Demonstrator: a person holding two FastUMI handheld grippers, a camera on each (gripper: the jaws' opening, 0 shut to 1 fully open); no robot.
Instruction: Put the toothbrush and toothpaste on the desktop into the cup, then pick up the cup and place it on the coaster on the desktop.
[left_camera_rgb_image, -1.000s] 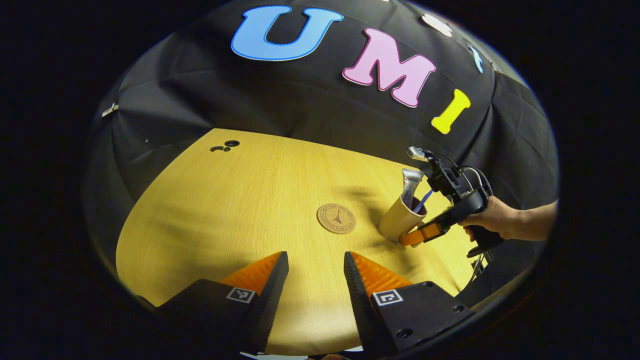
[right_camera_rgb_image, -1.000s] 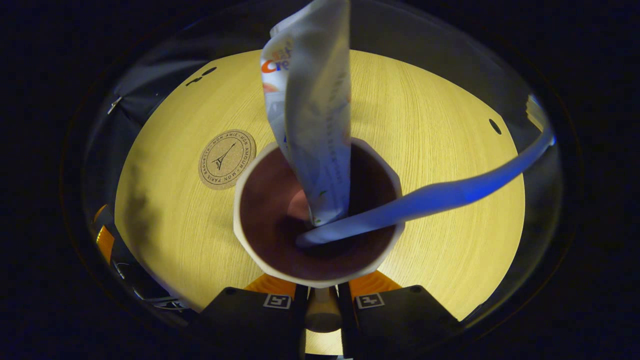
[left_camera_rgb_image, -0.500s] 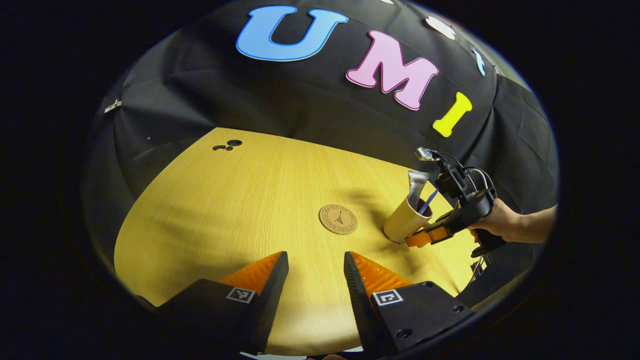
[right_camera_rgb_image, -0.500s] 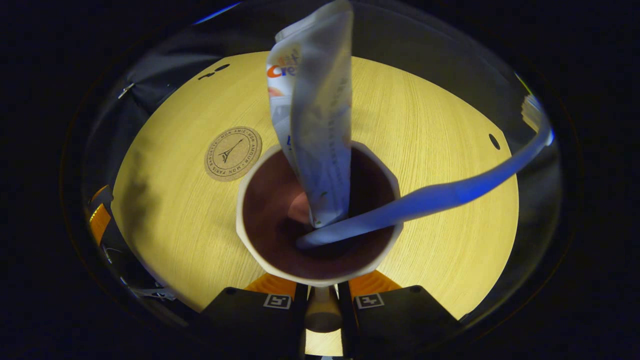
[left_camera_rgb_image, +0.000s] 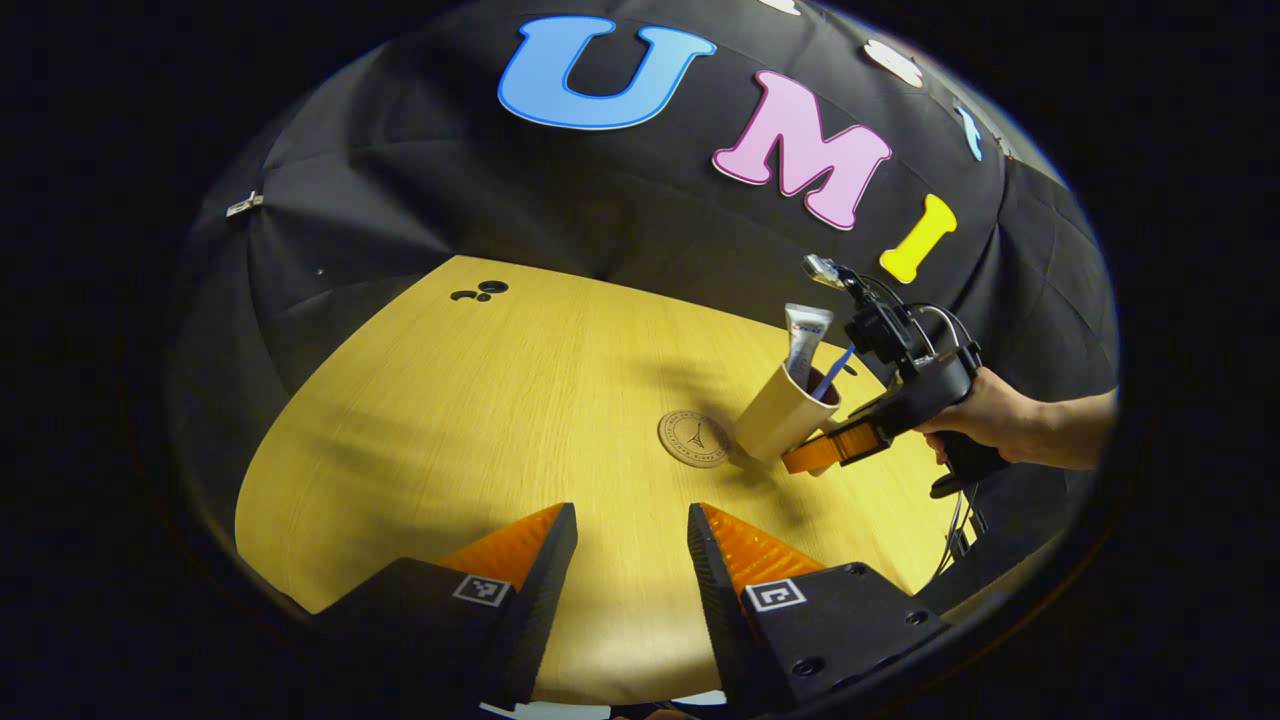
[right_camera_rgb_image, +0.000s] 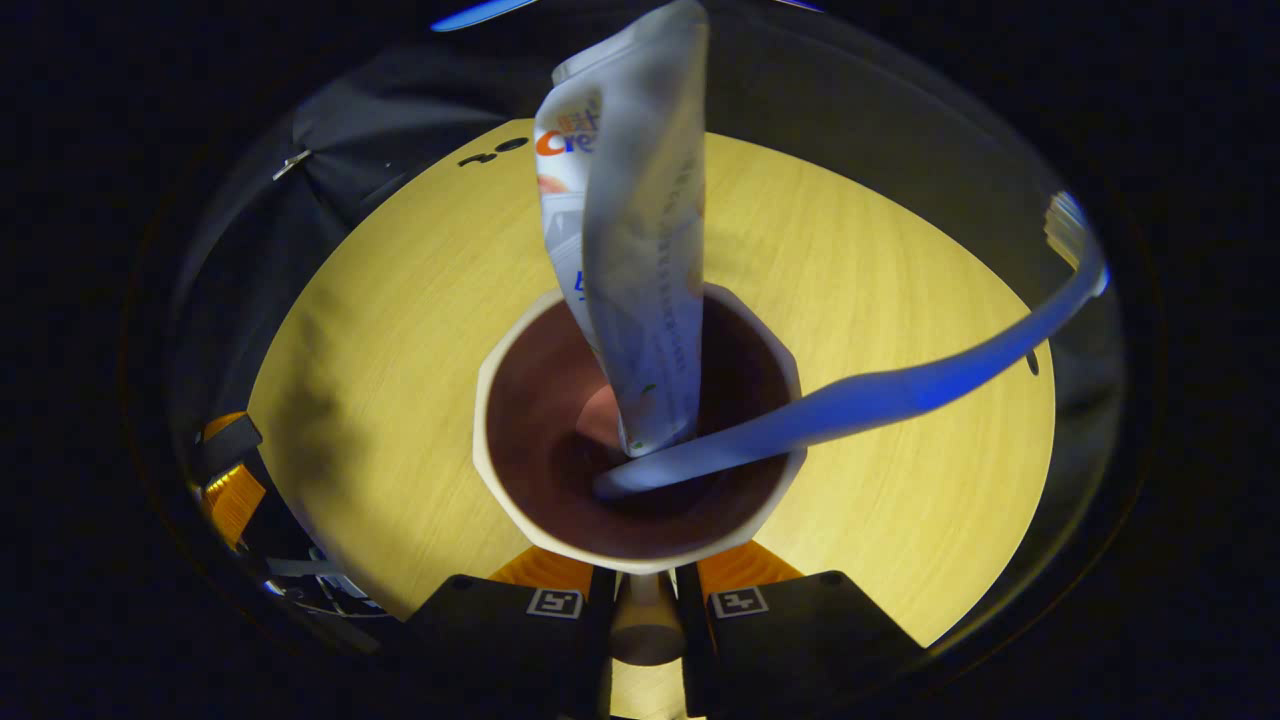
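Left gripper view: riding low at the desk's (left_camera_rgb_image: 480, 420) near edge, facing across it toward the booth wall, taking in the cup (left_camera_rgb_image: 778, 418) from well off. Right gripper view: sitting right above the cup (right_camera_rgb_image: 640, 545), looking steeply down into its mouth. Both are sharing the desk (right_camera_rgb_image: 900, 520) and cup.

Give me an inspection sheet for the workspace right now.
Surface: wooden desktop, bare apart from the coaster.
Job's things: toothpaste and toothbrush stand in the cup; the cup is tilted, beside the coaster, not set on it.
Clutter: nothing seen.
Grippers: right gripper shut on the cup, held by a hand; left gripper open, holding nothing.
Cables: wires loop over the right gripper's body.
Surroundings: black cloth wall.
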